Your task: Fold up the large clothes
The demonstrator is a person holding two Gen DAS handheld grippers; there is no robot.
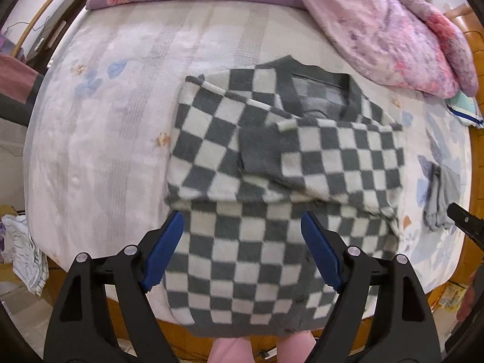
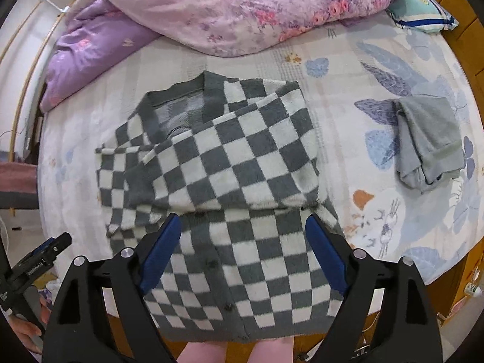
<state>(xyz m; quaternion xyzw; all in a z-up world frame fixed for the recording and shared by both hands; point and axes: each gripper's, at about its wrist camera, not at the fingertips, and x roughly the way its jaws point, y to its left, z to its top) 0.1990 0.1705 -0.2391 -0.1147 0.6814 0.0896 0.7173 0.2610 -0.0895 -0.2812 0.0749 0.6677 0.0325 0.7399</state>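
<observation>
A grey-and-white checkered cardigan (image 1: 272, 163) lies flat on the bed with both sleeves folded across its chest; its hem hangs over the near bed edge. It also shows in the right wrist view (image 2: 230, 166). My left gripper (image 1: 242, 220) is open and empty, hovering above the cardigan's lower part. My right gripper (image 2: 242, 224) is open and empty, also above the lower part. Each gripper shows at the edge of the other's view, the right one (image 1: 462, 220) and the left one (image 2: 39, 260).
A bed sheet (image 1: 106, 136) with a floral print covers the bed. A purple quilt (image 2: 99, 45) and pink floral duvet (image 2: 257, 9) are piled at the far side. A folded grey garment (image 2: 429, 142) lies to the right. A teal pillow (image 2: 423, 15) sits at the far right corner.
</observation>
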